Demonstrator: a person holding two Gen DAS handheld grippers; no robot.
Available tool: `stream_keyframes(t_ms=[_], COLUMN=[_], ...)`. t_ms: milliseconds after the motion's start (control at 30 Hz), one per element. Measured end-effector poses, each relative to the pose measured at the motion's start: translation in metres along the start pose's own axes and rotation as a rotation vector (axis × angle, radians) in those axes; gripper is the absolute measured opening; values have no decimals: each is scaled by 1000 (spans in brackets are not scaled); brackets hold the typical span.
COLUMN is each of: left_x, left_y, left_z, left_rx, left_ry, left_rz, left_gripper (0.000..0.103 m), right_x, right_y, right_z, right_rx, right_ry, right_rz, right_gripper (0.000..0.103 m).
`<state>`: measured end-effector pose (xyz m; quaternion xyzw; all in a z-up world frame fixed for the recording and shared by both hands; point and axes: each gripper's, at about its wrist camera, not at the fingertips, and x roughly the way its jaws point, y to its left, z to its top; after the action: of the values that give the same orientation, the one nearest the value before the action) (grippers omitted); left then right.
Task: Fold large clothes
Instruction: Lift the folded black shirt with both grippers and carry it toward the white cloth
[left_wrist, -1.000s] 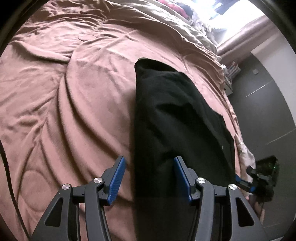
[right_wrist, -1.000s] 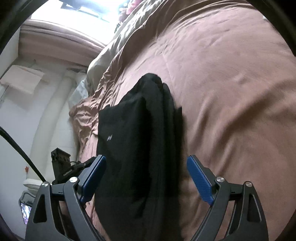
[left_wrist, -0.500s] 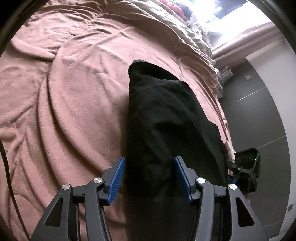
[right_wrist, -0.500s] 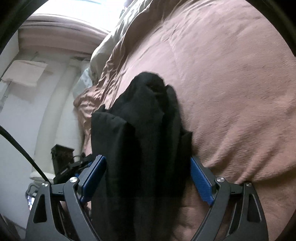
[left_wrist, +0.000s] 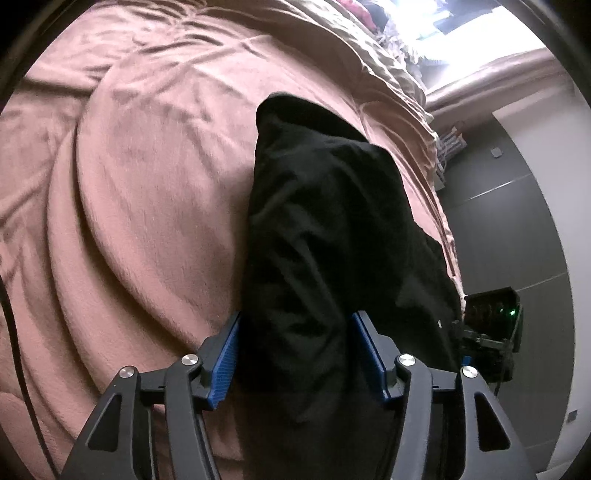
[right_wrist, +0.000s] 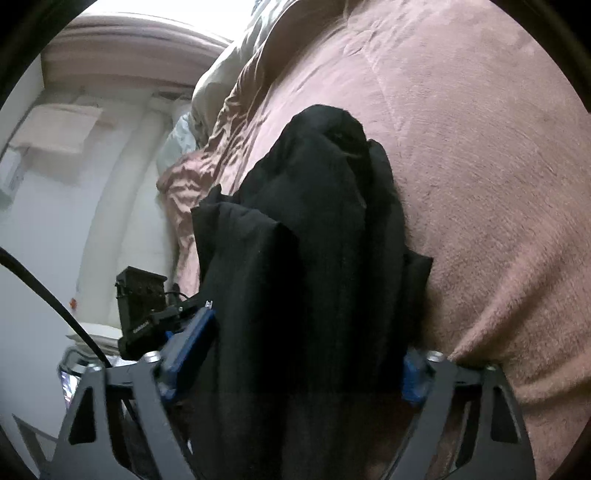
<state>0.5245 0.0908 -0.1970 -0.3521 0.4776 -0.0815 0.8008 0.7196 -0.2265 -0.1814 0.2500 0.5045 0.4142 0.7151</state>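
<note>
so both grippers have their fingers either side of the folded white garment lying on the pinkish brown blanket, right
Not quite: the garment is black, not white, as the left wrist view shows plainly. The rest holds: the left gripper and the right gripper each have it between their fingers, and it lies folded on the pinkish brown blanket.

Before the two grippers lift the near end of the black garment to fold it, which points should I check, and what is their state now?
1. Black garment lies on the brown blanket: ok.
2. Cloth between the left gripper pads: ok; jaws opening, grip not firm.
3. Cloth between the right gripper pads: ok; jaws closing.
4. Right gripper catches no blanket: cannot tell, blanket bunches at its right finger.
5. Garment flat and even: not ok, the right wrist view shows bunched layers.
</note>
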Motion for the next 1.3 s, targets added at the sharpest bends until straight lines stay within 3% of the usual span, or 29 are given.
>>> stream_keyframes(t_ms=[67, 200, 267, 767, 1000, 1300], left_x=[-1, -9, -15, -102, -139, -161], left_y=[-2, -19, -29, -112, -169, -254], left_z=[-2, -4, -6, -46, -77, -118], left_rx=[1, 38, 54, 129, 196, 284], left_ry=[0, -15, -26, -170, -206, -224], left_rz=[-6, 14, 19, -49, -102, -166], left_gripper=[57, 46, 40, 38, 38, 38], right_x=[0, -8, -12, -68, -126, -227], right_y=[2, 21, 35, 135, 174, 185], right_z=[-5, -14, -18, -93, -144, -205], right_rx=[12, -28, -56, -160, -223, -278], right_ry=[0, -30, -41, -183, -278, -383], right_rz=[14, -10, -33, -27, -30, -56], right_gripper=[42, 22, 17, 15, 15, 15])
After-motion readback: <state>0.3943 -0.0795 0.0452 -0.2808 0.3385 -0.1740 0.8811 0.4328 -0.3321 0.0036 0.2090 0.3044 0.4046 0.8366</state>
